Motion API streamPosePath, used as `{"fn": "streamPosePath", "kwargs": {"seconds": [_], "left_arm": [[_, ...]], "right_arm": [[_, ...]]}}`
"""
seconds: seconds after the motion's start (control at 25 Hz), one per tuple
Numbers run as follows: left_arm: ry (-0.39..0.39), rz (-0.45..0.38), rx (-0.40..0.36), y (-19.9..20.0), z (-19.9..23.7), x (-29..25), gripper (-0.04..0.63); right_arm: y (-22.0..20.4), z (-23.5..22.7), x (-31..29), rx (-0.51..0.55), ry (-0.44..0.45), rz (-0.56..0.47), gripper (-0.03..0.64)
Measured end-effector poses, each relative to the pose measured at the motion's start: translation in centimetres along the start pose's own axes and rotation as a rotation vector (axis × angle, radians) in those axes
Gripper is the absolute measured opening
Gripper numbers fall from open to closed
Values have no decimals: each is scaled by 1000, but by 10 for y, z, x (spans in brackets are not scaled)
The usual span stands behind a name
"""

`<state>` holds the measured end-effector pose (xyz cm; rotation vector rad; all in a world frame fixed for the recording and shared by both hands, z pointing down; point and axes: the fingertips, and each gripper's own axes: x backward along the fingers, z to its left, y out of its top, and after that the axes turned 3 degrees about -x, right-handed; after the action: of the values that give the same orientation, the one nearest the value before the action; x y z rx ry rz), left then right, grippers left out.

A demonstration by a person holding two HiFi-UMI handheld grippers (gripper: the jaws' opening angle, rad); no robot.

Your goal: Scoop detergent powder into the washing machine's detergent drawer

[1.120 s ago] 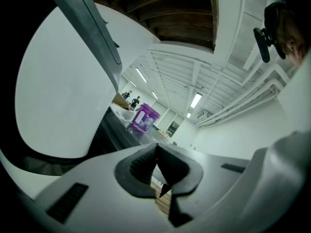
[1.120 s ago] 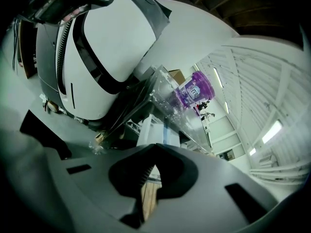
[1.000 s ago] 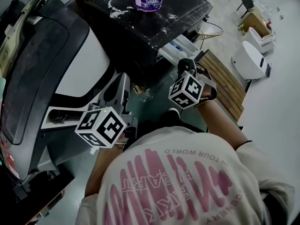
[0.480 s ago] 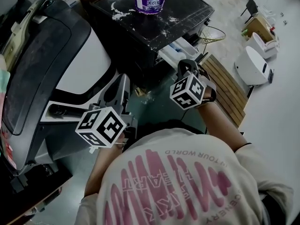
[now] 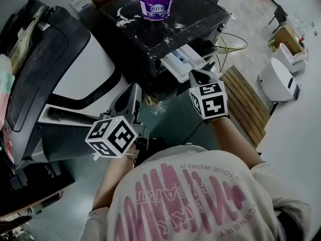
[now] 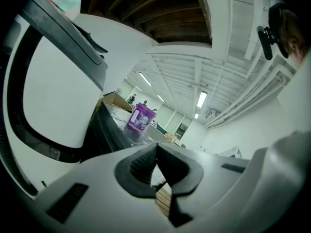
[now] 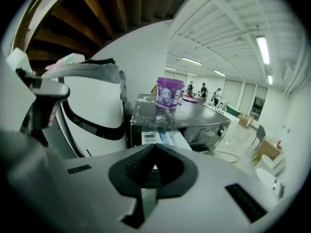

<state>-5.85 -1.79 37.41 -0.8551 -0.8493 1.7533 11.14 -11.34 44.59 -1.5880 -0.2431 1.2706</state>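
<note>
A purple detergent tub stands on the black, powder-dusted top of the washing machine. Below that top, the white detergent drawer is pulled out. My right gripper is shut and empty, its tips just in front of the drawer's near corner. My left gripper is also shut and empty, lower left of the drawer and beside a large white appliance. The left gripper view shows the shut left gripper with the tub far beyond it. Ahead of the shut right gripper, the right gripper view shows the tub and the drawer.
A big white appliance with a dark lid fills the left side. A slatted wooden pallet lies on the floor at right, with a wire basket and a round white device beyond it. My white-shirted back covers the lower frame.
Both grippers have moved forward toward the washing machine. The right gripper has also rolled, so its marker cube shows another face, and it now sits closer to the drawer.
</note>
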Motion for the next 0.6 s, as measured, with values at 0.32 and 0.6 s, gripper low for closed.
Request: {"fn": "streamPosePath", "kwargs": {"seconds": [0.32,0.6], "left_arm": [[33,20,-15,-31,-53,-8,2],[66,6,-41,-54,-95,-4,2]], "right_arm": [[-2,-22,40,-248,197,-135,0],[7,-37,78,-473,355,-245,-2]]}}
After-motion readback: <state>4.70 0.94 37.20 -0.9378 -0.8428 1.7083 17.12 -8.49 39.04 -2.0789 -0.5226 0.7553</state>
